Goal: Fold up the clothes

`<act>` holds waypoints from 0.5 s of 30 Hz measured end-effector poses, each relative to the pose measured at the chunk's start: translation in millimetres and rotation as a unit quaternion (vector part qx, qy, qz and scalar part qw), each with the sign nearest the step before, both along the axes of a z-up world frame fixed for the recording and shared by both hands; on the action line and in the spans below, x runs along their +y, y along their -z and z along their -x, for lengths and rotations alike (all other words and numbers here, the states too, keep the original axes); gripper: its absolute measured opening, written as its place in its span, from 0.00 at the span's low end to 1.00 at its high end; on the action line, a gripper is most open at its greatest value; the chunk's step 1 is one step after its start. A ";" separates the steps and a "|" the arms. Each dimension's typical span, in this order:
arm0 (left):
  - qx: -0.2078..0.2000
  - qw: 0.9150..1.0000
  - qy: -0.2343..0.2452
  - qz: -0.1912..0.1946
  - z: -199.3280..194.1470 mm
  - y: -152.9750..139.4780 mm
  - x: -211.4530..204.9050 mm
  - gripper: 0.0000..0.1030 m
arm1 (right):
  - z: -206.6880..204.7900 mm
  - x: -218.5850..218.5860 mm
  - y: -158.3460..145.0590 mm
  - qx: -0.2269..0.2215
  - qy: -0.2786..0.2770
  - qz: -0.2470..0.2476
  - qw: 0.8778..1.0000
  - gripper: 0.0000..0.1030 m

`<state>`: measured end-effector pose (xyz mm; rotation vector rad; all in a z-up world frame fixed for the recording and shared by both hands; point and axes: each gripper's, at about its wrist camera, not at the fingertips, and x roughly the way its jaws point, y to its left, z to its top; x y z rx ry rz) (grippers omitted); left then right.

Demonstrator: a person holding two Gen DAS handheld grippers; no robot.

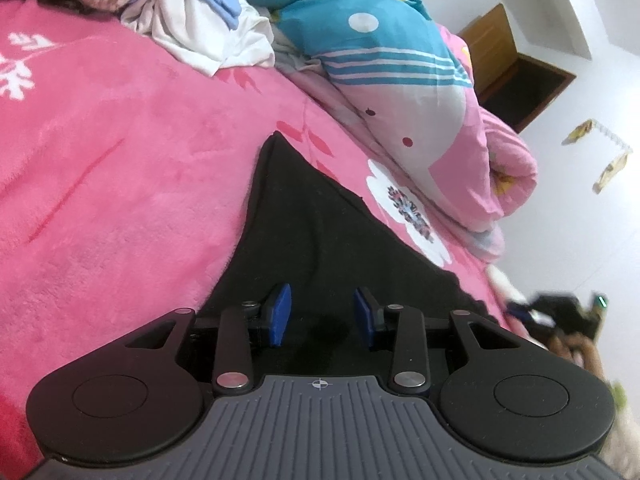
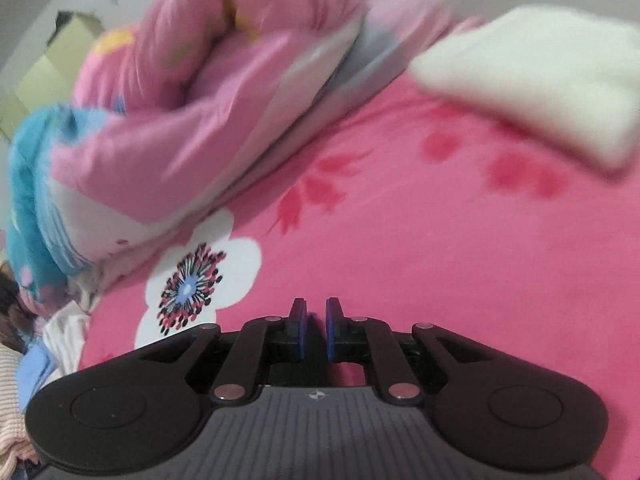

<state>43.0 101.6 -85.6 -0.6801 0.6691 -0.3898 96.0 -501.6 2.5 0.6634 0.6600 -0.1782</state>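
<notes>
The left gripper (image 1: 322, 320) hangs with its blue pads (image 1: 280, 314) spread apart over a black, fuzzy garment (image 1: 320, 232) that lies flat on the pink fleece blanket with white flowers (image 1: 120, 160), one pointed corner reaching away; nothing is pinched between the pads. Only this view shows that garment, and beyond it a heap of white and blue clothes (image 1: 208, 28) beside the rolled teal and pink quilt (image 1: 400, 72). The right gripper (image 2: 316, 328) has a narrow gap between its pads, empty, above bare blanket. Its blurred view alone shows a folded white cloth (image 2: 540, 80) lying far off.
</notes>
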 end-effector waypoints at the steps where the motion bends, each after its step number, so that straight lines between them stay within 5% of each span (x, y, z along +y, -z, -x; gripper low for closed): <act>1: 0.003 1.000 0.000 0.008 -0.5 0.4 1.6 0.35 | 19.8 -5.9 -10.0 -0.009 0.005 0.003 1.000 0.12; 8: 0.009 1.000 -0.005 0.029 0.9 0.5 5.9 0.36 | 154.6 -29.6 -73.0 -0.059 -0.007 0.031 0.998 0.29; 12: 0.006 1.000 -0.006 0.020 1.5 -1.5 4.5 0.37 | 191.0 -2.0 -53.4 -0.047 -0.073 0.028 0.996 0.34; 15: 0.009 1.000 -0.009 0.028 -0.3 1.5 6.0 0.37 | 202.1 35.5 -20.6 -0.037 -0.130 0.083 0.987 0.34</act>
